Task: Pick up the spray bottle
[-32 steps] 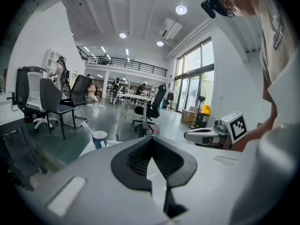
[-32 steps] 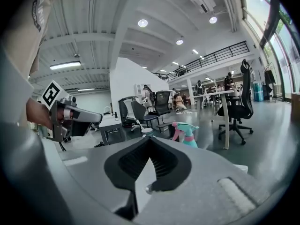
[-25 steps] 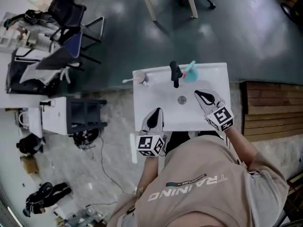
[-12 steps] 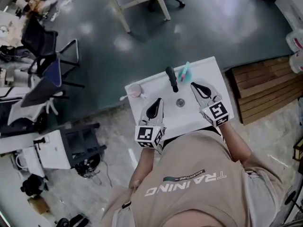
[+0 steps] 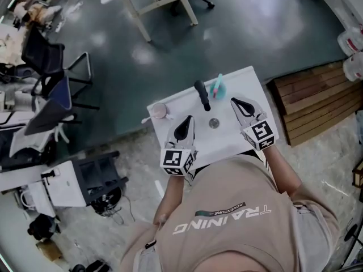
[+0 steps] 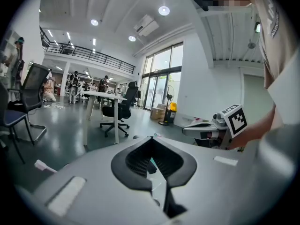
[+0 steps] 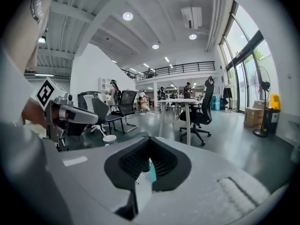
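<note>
The teal spray bottle (image 5: 217,86) stands at the back of the white basin (image 5: 249,84), just right of the black faucet (image 5: 201,95). My left gripper (image 5: 188,118) is over the basin's front left, tips together and empty, short of the faucet. My right gripper (image 5: 233,101) is shut and empty too, a little to the right of the bottle and nearer me. A sliver of the teal bottle (image 6: 151,163) shows through the jaws in the left gripper view. It shows again, bottle (image 7: 152,170), in the right gripper view.
A pale cup (image 5: 160,111) sits at the basin's left rear corner, and a round drain (image 5: 214,123) lies between the grippers. Wooden pallets (image 5: 317,98) lie to the right. Office chairs (image 5: 54,78) and a desk stand on the dark floor beyond.
The head view has swung, so the basin now sits tilted in the frame. My left gripper has moved forward over the basin towards the faucet. The right gripper has shifted a little.
</note>
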### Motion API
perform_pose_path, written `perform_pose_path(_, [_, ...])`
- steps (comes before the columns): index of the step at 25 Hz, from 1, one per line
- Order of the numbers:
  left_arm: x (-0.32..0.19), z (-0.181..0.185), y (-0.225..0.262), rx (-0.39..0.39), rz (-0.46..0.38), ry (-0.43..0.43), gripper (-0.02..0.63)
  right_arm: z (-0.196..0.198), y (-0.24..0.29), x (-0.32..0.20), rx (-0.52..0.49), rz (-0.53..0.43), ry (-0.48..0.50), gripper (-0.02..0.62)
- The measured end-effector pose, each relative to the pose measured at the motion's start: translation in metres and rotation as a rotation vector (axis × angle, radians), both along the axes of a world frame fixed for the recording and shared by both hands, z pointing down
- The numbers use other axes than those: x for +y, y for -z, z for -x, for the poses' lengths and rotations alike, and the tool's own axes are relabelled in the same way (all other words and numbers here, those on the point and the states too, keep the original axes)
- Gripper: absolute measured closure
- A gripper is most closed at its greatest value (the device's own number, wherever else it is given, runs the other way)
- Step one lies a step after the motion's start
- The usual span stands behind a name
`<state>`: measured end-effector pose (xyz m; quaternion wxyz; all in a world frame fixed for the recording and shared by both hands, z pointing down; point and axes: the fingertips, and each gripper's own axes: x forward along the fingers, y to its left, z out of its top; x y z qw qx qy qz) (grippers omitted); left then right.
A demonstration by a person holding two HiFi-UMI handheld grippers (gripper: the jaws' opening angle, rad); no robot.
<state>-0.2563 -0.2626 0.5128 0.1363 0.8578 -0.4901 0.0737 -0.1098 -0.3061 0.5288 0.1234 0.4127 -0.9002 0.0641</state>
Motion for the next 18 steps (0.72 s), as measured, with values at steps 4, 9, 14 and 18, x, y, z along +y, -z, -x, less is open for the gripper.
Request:
perform_pose_path(4, [0.004,0.002,-0.001,-0.004,0.014,0.071,0.592,-0.001,0.0,-0.008,0.02,-0.025,0.044,0.594])
perform_pose_path(9, [0.002,-0.005,-0.004,-0.017,0.02,0.116,0.592,-0.006,-0.007,-0.022,0.02,-0.033,0.075,0.594])
perform_pose_path(14, [0.009,-0.009,0.002,-0.013,0.015,0.146,0.592,-0.006,-0.016,-0.029,0.021,-0.017,0.092,0.592])
perform_pose_path(18, [0.016,-0.005,0.001,-0.023,0.026,0.175,0.592,0.001,-0.022,-0.036,0.042,-0.006,0.131,0.506])
